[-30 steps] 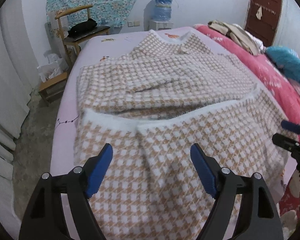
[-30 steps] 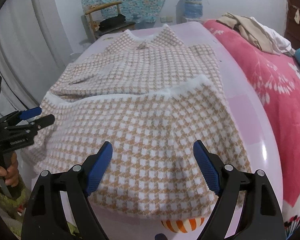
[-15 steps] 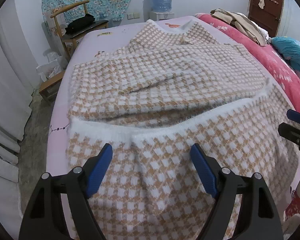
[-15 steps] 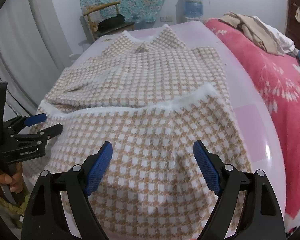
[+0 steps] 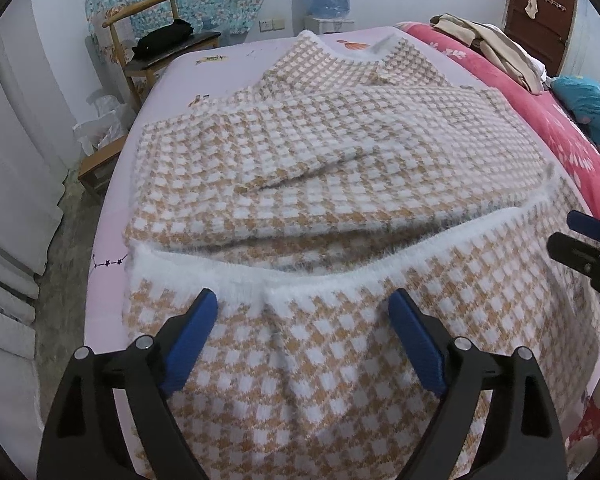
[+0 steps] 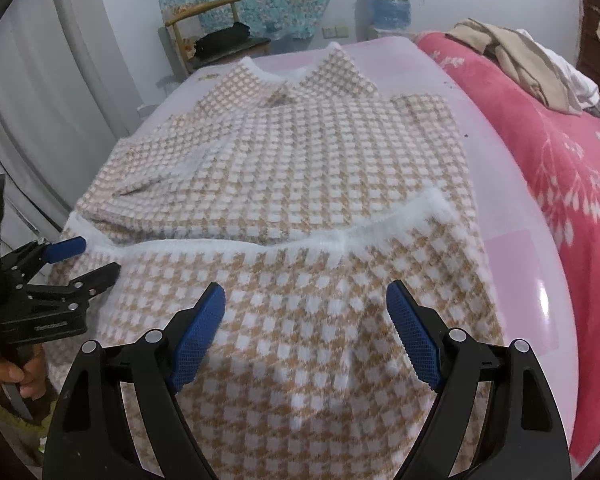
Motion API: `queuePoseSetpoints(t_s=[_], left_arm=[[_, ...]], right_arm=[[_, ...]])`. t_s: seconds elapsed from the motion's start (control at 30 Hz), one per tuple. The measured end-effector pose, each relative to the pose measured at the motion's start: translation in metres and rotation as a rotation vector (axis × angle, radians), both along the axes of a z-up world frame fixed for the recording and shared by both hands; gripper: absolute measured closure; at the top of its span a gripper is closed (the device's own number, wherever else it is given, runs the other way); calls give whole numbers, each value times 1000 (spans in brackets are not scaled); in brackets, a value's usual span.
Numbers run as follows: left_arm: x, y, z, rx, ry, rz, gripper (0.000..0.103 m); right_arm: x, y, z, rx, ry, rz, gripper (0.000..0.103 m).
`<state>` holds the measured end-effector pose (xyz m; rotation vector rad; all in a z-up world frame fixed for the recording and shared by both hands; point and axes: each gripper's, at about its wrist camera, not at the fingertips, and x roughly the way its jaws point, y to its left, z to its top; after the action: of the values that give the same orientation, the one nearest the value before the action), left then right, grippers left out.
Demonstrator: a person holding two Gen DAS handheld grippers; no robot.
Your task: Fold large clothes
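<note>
The near hem of the checked sweater point(image 5: 340, 380) runs out of view below the left gripper point(image 5: 302, 340). Beside the sweater, the right gripper point(image 5: 588, 248) is cut off at the frame's edge, and the sweater's folded-up lower part hides what lies beneath it.

The bed point(image 5: 108, 248) wears a pale pink sheet, and a tan-and-white checked sweater point(image 5: 340, 184) lies across it, hem folded up. Along the far side spreads a red blanket point(image 6: 560, 184), beige clothes point(image 6: 516, 64) piled on top.

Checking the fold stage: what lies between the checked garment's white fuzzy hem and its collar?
Only the garment's own checked body, with a folded-in sleeve across it; both wrist views show this between hem and collar.
</note>
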<state>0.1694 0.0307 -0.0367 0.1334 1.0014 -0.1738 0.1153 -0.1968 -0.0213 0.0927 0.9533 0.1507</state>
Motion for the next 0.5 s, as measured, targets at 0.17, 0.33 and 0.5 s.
queuePoseSetpoints(t_s=[0.17, 0.33, 0.5], left_arm=[[0, 2, -1, -6, 4, 8, 15], [-3, 5, 13, 1, -36, 10, 15], [-1, 20, 55, -30, -115, -5, 15]], right_arm=[[9, -3, -15, 10, 46, -7, 24], [9, -7, -7, 31, 52, -8, 24], [10, -21, 20, 95, 36, 18, 24]])
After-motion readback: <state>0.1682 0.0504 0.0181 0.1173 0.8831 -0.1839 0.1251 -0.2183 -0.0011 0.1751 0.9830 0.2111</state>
